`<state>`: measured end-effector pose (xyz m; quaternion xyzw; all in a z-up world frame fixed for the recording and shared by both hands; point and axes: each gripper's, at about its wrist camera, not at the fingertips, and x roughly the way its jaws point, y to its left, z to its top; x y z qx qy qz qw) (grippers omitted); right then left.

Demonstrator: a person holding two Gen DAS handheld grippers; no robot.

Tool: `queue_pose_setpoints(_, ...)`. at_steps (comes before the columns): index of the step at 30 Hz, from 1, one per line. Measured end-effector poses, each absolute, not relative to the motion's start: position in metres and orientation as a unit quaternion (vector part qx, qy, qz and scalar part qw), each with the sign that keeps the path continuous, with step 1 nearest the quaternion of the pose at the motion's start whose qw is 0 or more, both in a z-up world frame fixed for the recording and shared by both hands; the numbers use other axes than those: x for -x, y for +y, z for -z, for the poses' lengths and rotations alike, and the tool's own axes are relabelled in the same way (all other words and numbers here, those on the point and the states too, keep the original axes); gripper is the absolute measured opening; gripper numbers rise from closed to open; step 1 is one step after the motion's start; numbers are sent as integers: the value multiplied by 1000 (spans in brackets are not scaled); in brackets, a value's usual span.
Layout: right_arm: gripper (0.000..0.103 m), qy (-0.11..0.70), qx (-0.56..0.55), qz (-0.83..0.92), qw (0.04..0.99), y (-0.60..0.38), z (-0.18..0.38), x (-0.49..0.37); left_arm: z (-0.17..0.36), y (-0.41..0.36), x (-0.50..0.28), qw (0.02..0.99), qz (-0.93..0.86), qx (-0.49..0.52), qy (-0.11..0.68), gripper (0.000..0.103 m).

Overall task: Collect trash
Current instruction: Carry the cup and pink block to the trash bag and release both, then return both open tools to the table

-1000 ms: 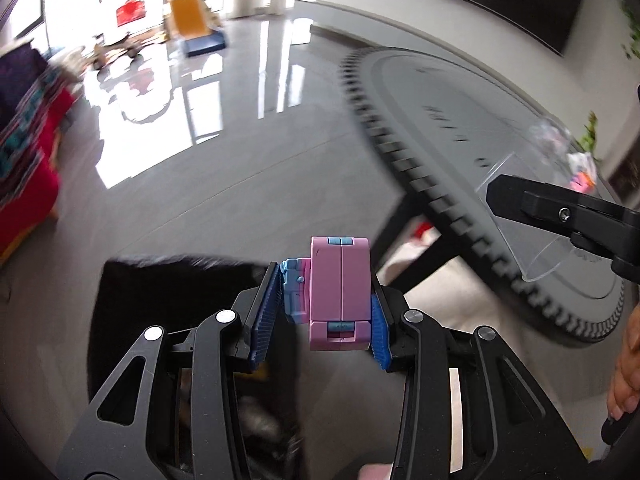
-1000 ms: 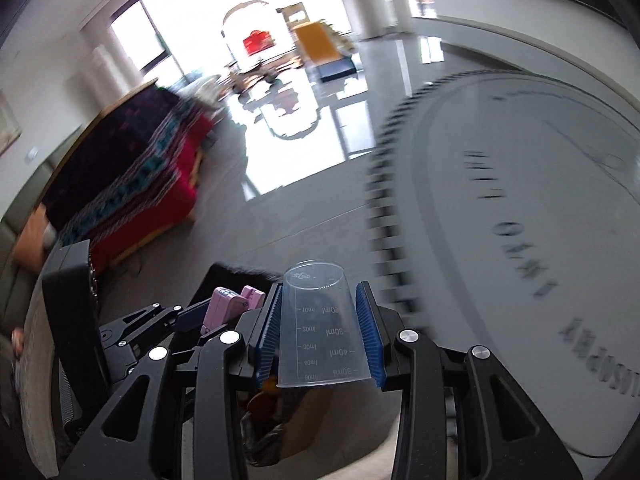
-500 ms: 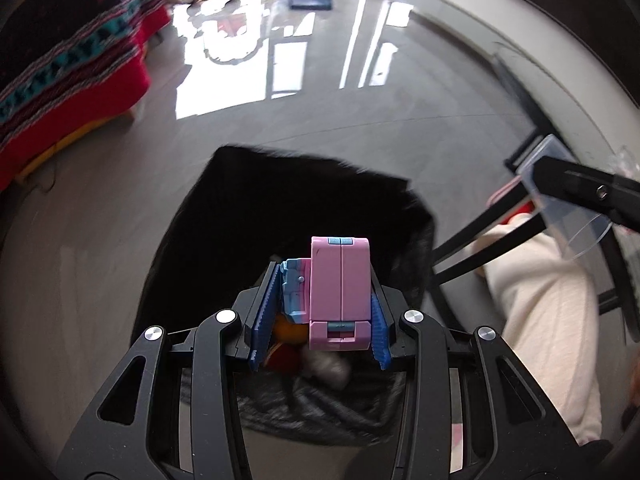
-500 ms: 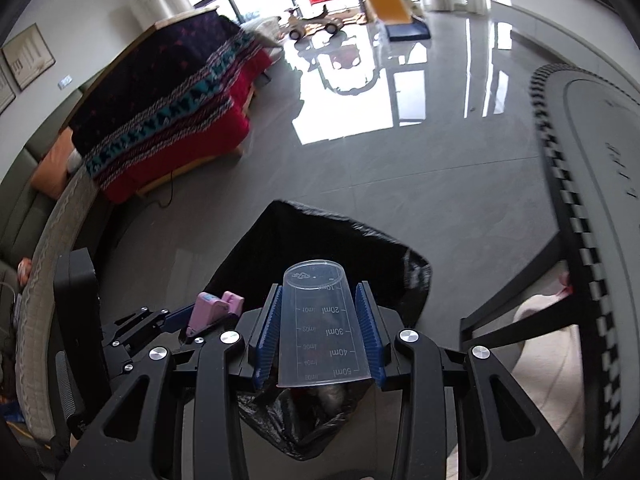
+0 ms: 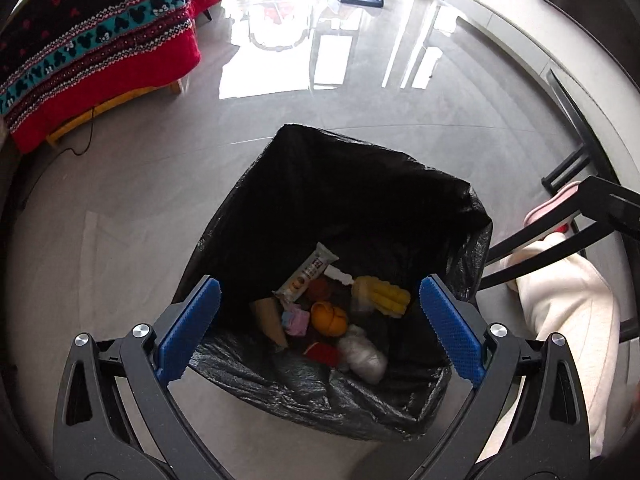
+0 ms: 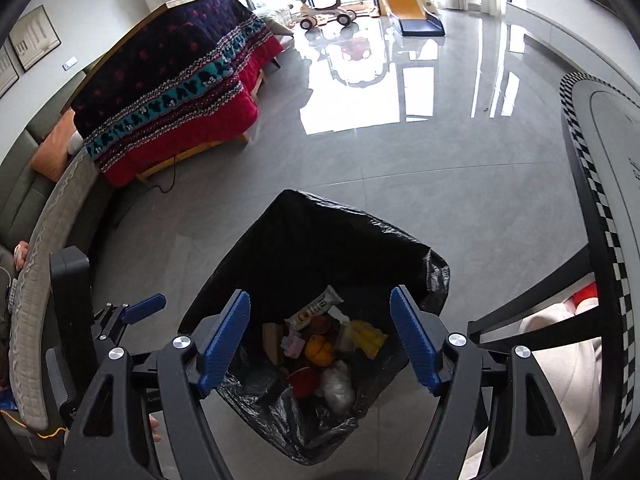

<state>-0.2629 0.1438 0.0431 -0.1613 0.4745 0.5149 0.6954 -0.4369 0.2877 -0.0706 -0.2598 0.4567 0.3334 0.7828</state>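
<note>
Trash bag point(image 5: 448, 208) now holds the pink block point(image 5: 295, 319); left gripper point(image 5: 320, 328) and right gripper point(image 6: 320, 338) are opening, fingers wide, empty. Wrapper point(image 5: 306, 272) print unreadable.

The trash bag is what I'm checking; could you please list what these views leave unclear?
- Trash bag: its bottom under the pile is hidden in both views.
- Snack wrapper: print too small to read.
- Clear cup: not discernible in the pile.
- Table: cut off by the right wrist frame edge.
</note>
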Motion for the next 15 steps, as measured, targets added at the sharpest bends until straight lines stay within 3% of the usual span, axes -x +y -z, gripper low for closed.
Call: queue_pose_setpoints(15, 77, 457, 134, -503, 722, 111, -62, 238, 44, 259, 392, 813, -283, 237, 451, 97)
